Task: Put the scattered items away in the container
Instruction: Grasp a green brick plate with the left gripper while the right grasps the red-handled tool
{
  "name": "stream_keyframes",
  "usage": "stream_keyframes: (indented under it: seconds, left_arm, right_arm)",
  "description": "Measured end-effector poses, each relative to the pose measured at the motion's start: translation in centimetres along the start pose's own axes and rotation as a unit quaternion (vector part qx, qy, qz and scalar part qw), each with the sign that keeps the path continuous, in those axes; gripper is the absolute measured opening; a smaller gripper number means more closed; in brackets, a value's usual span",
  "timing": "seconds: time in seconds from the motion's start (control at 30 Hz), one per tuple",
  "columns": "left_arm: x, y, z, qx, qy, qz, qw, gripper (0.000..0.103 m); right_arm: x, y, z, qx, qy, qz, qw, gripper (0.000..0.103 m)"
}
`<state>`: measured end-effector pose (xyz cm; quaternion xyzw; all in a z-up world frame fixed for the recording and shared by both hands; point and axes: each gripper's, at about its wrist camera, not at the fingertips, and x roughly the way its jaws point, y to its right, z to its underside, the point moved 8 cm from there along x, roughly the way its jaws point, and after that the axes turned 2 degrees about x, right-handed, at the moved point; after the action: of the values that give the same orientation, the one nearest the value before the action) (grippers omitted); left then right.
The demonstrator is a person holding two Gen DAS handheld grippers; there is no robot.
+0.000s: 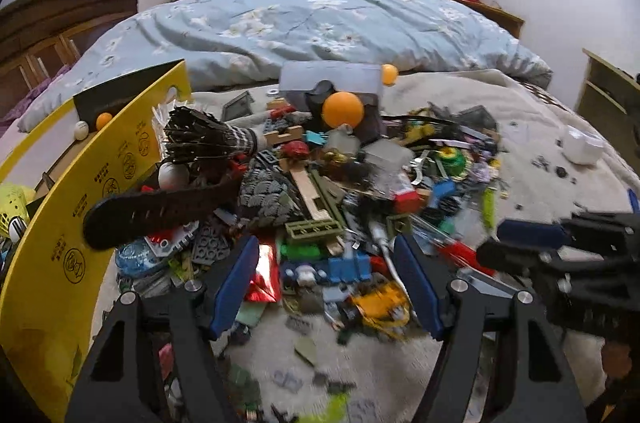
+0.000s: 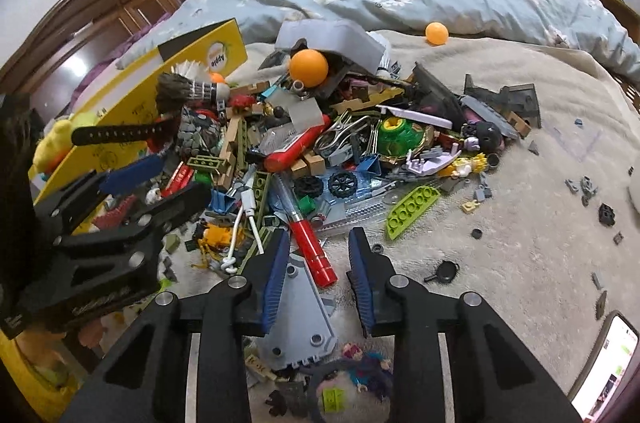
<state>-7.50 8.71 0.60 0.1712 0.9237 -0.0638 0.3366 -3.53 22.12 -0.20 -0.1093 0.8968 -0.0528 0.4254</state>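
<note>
Most of the job remains: a few balls and soft toys sit inside the yellow box (image 1: 60, 223), while the heap of bricks and oddments (image 1: 340, 191) lies spread on the bed's beige blanket (image 2: 500, 263).

Your left hand-held gripper (image 1: 326, 287) hangs over the near edge of the heap, jaws wide and grasping nothing; blue bricks (image 1: 344, 269) and a red foil scrap (image 1: 262, 279) lie between and beneath its fingers. The box stands immediately to its left, a dark strap (image 1: 160, 215) projecting across the rim.

Your right hand-held gripper (image 2: 320, 263) has its jaws partly drawn in around the butt end of a red pen (image 2: 312, 247). The pads do not appear to press on it; I judge it not yet gripped. A grey plate (image 2: 296, 323) lies beneath. The box is well off to that gripper's left, beyond the other one.
</note>
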Motion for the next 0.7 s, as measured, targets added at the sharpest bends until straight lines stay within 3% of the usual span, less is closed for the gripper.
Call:
stream_keyframes:
  seconds: [0.13, 0.2, 0.37, 0.5, 0.7]
  left_arm:
    - [1.2, -0.9, -0.2, -0.015, -0.002, -0.011, 0.9998, 0.068]
    - [1.8, -1.2, -0.1, -0.019, -0.009, -0.016, 0.9997, 0.059]
    - [2.2, -1.4, -0.3, -0.035, -0.007, -0.008, 0.9993, 0.050]
    - [1.9, -0.9, -0.4, -0.028, -0.001, -0.002, 0.9996, 0.027]
    - [1.9, -0.4, -0.2, -0.029, -0.007, 0.015, 0.9995, 0.026]
  right_arm:
    - [1.2, 0.2, 0.3, 0.013, -0.008, -0.010, 1.000, 0.031]
    - [1.6, 0.3, 0.4, 0.019, -0.010, -0.012, 1.000, 0.031]
    - [2.3, 0.1, 0.7, 0.021, -0.014, -0.018, 1.000, 0.031]
    - [2.4, -0.1, 0.7, 0.023, -0.011, -0.026, 0.999, 0.024]
    - [2.2, -0.6, 0.8, 0.015, -0.008, -0.026, 1.000, 0.018]
